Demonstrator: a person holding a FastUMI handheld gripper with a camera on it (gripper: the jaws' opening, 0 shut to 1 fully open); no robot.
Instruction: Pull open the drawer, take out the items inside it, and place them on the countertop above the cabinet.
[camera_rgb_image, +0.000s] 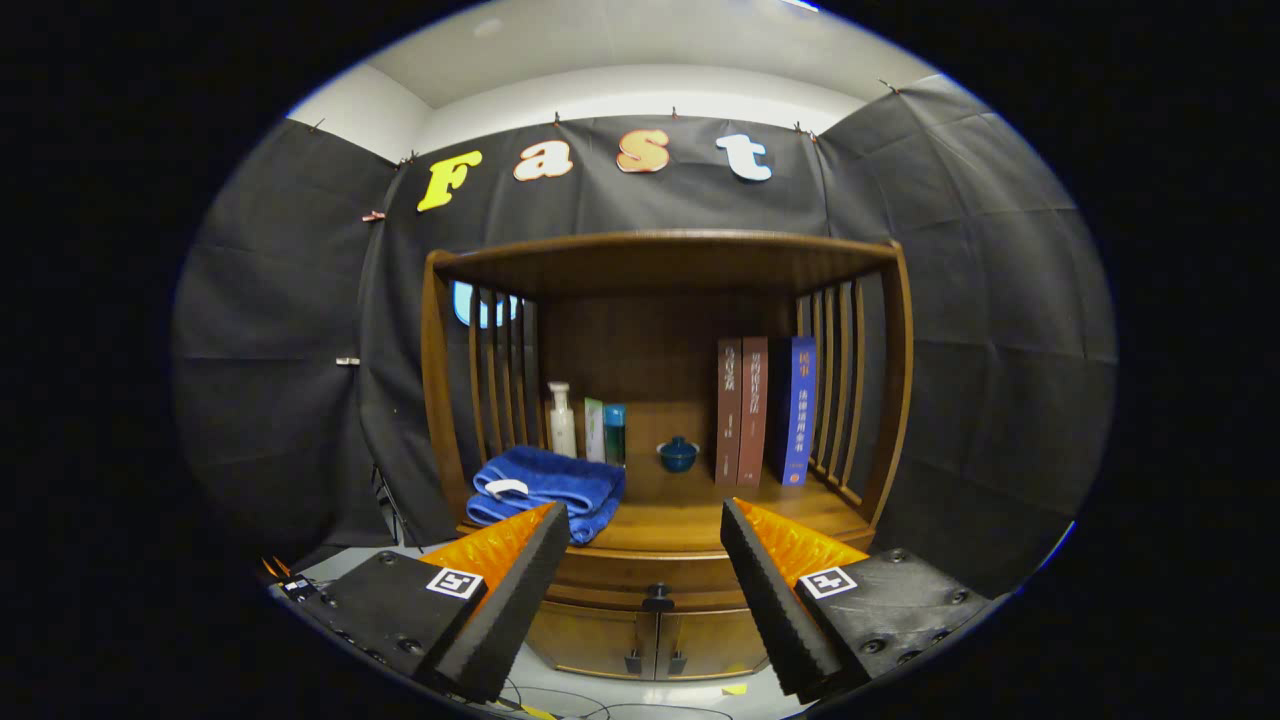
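A wooden cabinet (665, 540) stands ahead against the booth wall. Its drawer (655, 578) is shut, with a dark round knob (657, 598) in the middle of its front. The knob lies beyond my fingers, in line with the gap between them. The countertop (700, 510) sits just above the drawer, under a wooden shelf roof. My gripper (645, 545) is open, with nothing between its fingers (520, 590). What lies inside the drawer is hidden.
On the countertop lie a folded blue towel (545, 490) at the left, a white bottle (562, 420), two small tubes (605, 430), a small blue lidded bowl (678, 453) and three upright books (765, 410). Two cupboard doors (650, 640) sit below the drawer. Cables trail on the floor.
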